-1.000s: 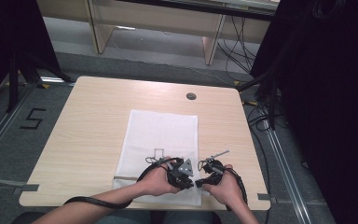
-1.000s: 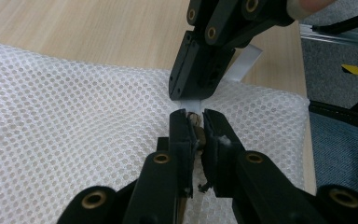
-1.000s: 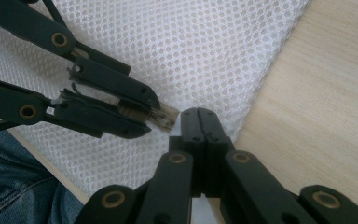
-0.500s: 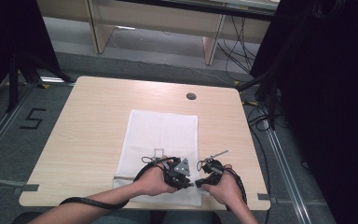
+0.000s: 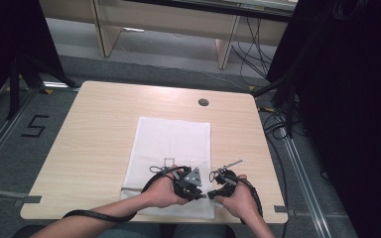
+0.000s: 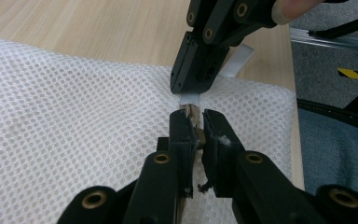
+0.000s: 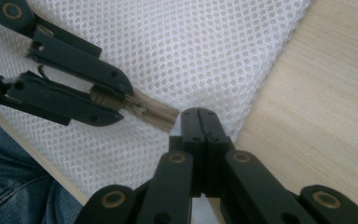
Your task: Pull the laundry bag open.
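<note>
From above, I see my left gripper (image 5: pixel 194 191) and right gripper (image 5: pixel 217 187) side by side on the white mesh bag (image 5: pixel 173 144) (near the table (image 5: pixel 94 134) front edge). In the left gripper view, my jaws pinch the zipper pull (image 6: pixel 192 113). In the right gripper view, my jaws are squeezed tight on the bag's white edge tape (image 7: pixel 186 116), beside the zipper (image 7: pixel 156 111).

From above, even overhead light falls on my counter (image 5: pixel 104 129), pale and bright, while the room's left and right sides sink into near black. Shadows under my hands are faint. That view is soft and grainy. Close up, the white mesh (image 6: pixel 74 93) is sharp, its far edge blurs, and my black tool (image 7: pixel 200 123) shows dull highlights without glare.
</note>
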`<action>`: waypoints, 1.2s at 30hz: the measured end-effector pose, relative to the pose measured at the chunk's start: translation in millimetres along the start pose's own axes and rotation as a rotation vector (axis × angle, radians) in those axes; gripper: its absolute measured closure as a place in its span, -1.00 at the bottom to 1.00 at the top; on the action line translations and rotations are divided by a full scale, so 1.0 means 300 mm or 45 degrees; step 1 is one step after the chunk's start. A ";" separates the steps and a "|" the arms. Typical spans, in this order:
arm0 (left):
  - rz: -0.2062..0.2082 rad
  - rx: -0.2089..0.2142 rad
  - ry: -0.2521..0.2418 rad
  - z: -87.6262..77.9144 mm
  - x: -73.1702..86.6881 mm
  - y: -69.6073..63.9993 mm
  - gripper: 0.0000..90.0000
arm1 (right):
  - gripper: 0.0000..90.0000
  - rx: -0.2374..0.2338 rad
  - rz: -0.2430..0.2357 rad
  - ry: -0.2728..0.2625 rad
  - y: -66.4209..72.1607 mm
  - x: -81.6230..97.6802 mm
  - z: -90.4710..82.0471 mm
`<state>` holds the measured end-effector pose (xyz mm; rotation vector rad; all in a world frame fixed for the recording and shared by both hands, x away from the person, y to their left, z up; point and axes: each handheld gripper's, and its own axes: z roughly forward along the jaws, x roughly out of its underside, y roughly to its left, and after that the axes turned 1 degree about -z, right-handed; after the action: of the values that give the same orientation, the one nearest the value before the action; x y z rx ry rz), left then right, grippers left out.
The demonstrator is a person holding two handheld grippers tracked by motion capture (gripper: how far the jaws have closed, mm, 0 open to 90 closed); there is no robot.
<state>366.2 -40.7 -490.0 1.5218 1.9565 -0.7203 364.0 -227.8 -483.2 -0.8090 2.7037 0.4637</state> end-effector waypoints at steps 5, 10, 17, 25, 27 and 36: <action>0.009 0.000 0.001 -0.007 0.000 -0.001 0.83 | 1.00 -0.008 0.004 0.003 -0.002 0.000 0.000; 0.017 0.000 -0.001 -0.009 -0.002 -0.001 0.83 | 1.00 -0.006 0.002 0.003 -0.001 0.000 0.000; 0.008 0.003 0.001 -0.023 -0.004 0.000 0.83 | 1.00 0.000 -0.007 0.000 -0.001 0.000 0.001; -0.010 0.016 -0.004 -0.035 -0.002 0.002 0.83 | 1.00 0.005 0.005 0.007 0.003 -0.001 0.000; -0.013 0.018 -0.003 -0.038 -0.001 0.004 0.83 | 1.00 0.004 0.005 0.006 0.003 -0.001 0.000; -0.007 0.023 -0.006 -0.052 0.003 0.009 0.83 | 1.00 0.004 0.004 0.007 0.003 -0.001 0.000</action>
<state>367.1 -28.4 -479.8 1.5243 1.9564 -0.7449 363.8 -226.9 -483.0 -0.8060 2.7102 0.4583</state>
